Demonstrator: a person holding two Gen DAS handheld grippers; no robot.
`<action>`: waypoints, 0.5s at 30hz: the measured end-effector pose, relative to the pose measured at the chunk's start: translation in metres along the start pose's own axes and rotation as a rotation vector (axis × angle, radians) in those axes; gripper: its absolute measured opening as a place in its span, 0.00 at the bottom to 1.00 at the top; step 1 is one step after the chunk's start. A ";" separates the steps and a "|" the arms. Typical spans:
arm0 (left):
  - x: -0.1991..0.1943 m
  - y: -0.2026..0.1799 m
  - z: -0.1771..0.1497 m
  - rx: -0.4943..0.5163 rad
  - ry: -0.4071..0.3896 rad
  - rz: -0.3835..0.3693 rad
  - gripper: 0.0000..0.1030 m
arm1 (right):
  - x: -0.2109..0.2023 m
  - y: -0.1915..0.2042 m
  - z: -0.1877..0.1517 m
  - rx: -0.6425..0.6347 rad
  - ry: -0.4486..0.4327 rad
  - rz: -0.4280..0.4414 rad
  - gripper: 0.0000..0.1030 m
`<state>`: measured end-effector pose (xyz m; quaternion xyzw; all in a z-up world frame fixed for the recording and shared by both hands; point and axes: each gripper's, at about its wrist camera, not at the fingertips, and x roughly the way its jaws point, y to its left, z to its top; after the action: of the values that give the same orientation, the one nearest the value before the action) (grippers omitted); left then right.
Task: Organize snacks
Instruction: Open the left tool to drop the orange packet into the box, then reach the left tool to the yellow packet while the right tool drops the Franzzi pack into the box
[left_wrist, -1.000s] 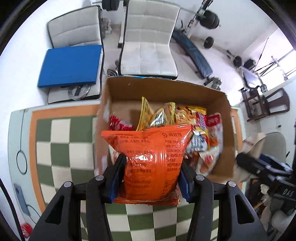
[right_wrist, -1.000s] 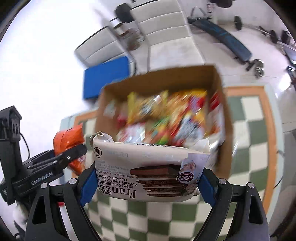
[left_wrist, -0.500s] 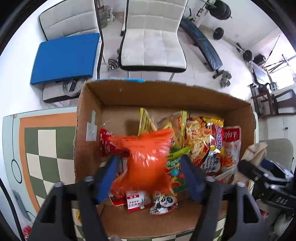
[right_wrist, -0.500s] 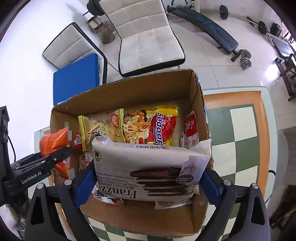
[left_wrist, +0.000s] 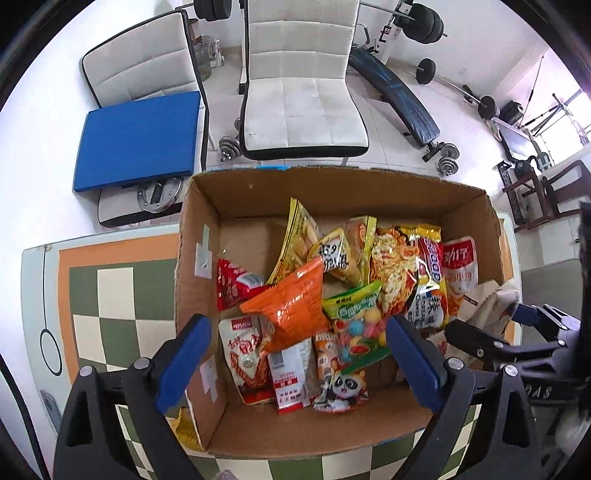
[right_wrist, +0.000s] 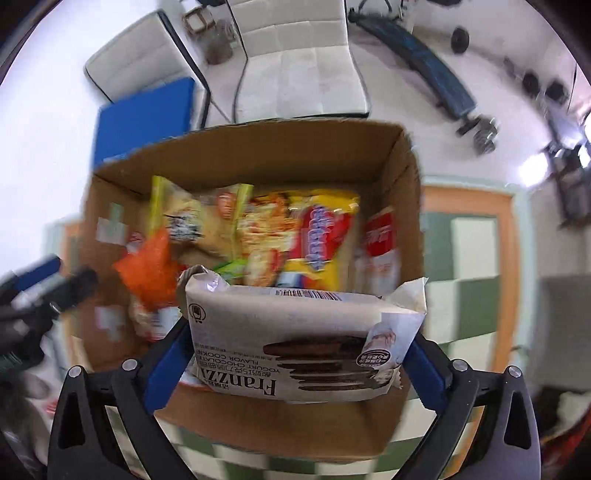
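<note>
Left wrist: left claw (left_wrist: 295, 354) opening, empty, inside box (left_wrist: 332, 188) walls; right claw (right_wrist: 295, 354) opening around cookie pack (right_wrist: 295, 343).

This was a room in a home, used partly as a small gym. Two white padded chairs (left_wrist: 303, 92) stood on a pale tiled floor (left_wrist: 402, 155), and one held a blue cushion (left_wrist: 138, 138). Behind them were a dark slanted workout bench (left_wrist: 397, 101), a barbell with black round weights (left_wrist: 428, 22) and small dumbbells (left_wrist: 447, 158). Up close was a counter (left_wrist: 118, 291) with green and cream squares and an orange edge.
</note>
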<state>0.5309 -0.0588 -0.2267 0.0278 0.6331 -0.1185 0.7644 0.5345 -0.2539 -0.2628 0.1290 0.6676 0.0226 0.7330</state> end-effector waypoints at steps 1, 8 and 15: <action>-0.001 0.002 -0.003 -0.002 0.003 0.001 0.94 | 0.003 0.000 -0.001 0.008 0.016 0.025 1.00; -0.013 0.025 -0.024 -0.044 -0.008 0.009 0.94 | 0.007 0.012 -0.010 -0.025 0.040 -0.122 1.00; -0.017 0.077 -0.064 -0.137 -0.001 0.059 0.94 | 0.007 0.028 -0.014 -0.126 -0.024 -0.092 1.00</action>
<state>0.4834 0.0306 -0.2308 -0.0060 0.6381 -0.0521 0.7681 0.5252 -0.2227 -0.2647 0.0521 0.6613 0.0293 0.7477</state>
